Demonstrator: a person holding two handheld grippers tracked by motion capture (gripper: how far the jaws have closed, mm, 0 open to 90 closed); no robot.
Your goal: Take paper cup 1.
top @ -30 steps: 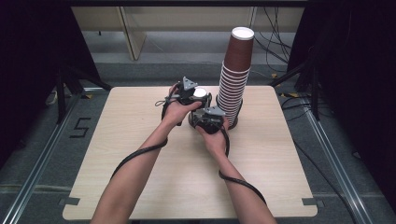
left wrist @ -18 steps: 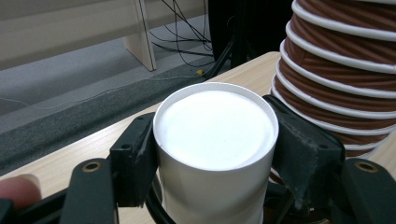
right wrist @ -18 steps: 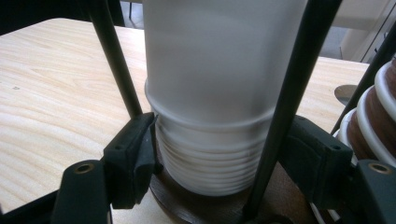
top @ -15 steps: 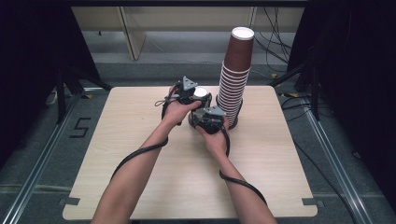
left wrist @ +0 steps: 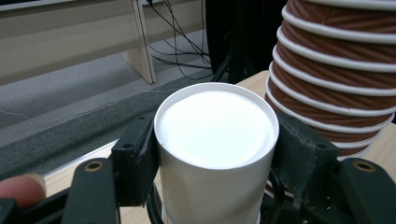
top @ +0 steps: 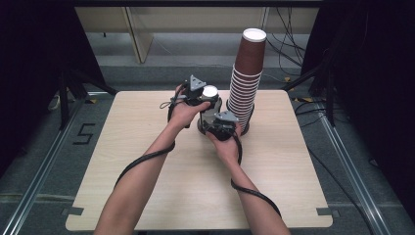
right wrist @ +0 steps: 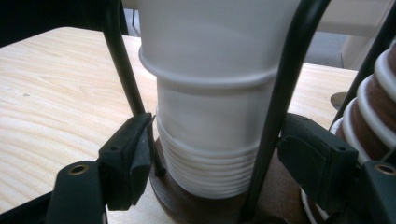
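Left tongs (left wrist: 212, 154) clamp 1 white cup (left wrist: 215, 140); right tongs (right wrist: 212, 161), just widening, straddle white stack (right wrist: 205, 172)

The white cup's (right wrist: 212, 56) top is cut off in the right gripper view; black cables (right wrist: 280, 107) cross its blurred wall.

Crowded centre-right, open board elsewhere

The tall brown cup stack (top: 246, 78) rises right of centre in the high view and blocks that side; the short white stack (top: 209, 105), the left gripper (top: 203, 98) clamped on its top cup and the right gripper (top: 215, 128) at its base stand just beside it, with black cables crossing between. The table (top: 122, 147) lies bare at lower left, lower right and far left.
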